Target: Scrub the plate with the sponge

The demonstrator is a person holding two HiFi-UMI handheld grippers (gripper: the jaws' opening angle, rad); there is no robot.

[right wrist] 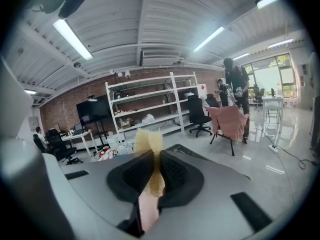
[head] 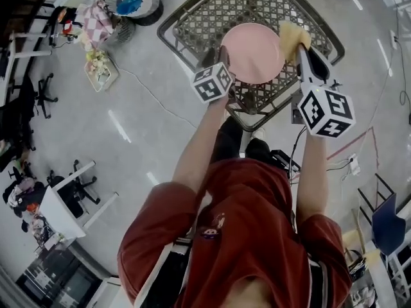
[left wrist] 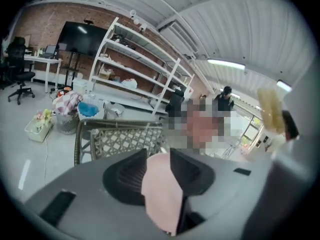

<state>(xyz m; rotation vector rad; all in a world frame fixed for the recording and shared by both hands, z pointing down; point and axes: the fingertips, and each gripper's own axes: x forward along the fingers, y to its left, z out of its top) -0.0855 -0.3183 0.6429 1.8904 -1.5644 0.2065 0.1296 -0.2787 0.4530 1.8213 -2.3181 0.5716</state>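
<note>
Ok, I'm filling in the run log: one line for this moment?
left gripper: jaws apart, round pink plate between | right gripper: shut on yellow sponge

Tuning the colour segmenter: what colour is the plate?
The plate is plain pink, with no pattern. It shows best in the head view.

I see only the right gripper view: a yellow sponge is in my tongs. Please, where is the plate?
Observer: In the head view the pink plate is directly left of the sponge, which lies at its far right rim.
Operator: What is under the plate?
Observer: A table with a lattice top.
Operator: And my other hand?
Observer: The left tongs stand apart, with the plate's rim between them.
</note>
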